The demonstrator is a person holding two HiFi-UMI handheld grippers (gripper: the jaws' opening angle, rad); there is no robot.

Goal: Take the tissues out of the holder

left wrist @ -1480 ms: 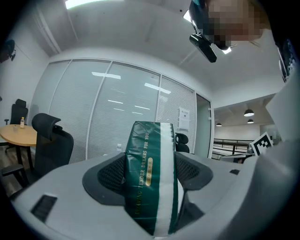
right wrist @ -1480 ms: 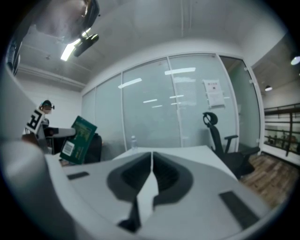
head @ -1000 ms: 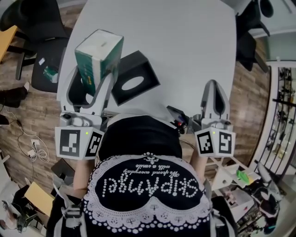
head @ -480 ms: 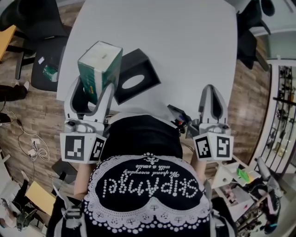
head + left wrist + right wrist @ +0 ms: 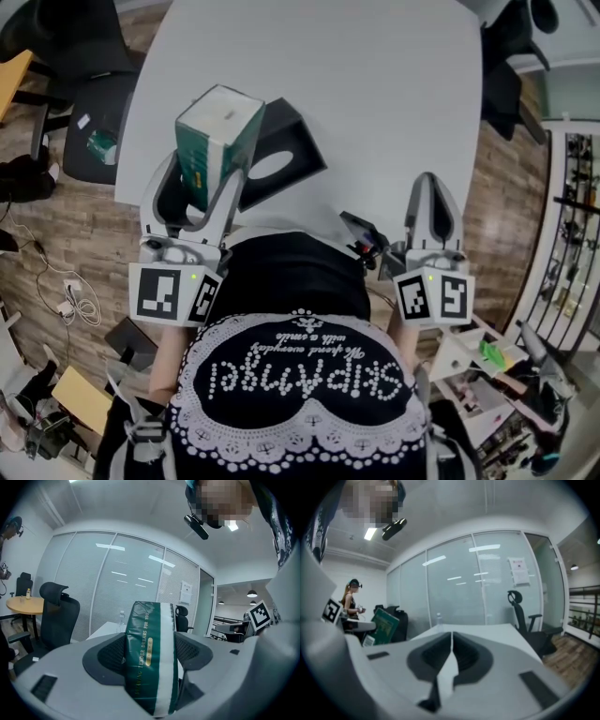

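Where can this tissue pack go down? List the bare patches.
The table is bare beyond the holder and across its right side, ahead of the right gripper. Crowded only near-left: the holder and the left gripper clamping the tissue pack.

left gripper (image 5: 208, 176) held out ahead of the torso, jaws pointing away from the body, pads pressed on the two broad sides of the tissue pack (image 5: 217, 127) — pack stands on end between them. its marker cube (image 5: 173, 292) sits close to the waist, a bit of left forearm (image 5: 167, 361) showing just behind it. right gripper (image 5: 429, 187) roughly level with the left, also pointing forward, jaws drawn together to a thin seam — nothing in them. right marker cube (image 5: 433, 292) near the hip.
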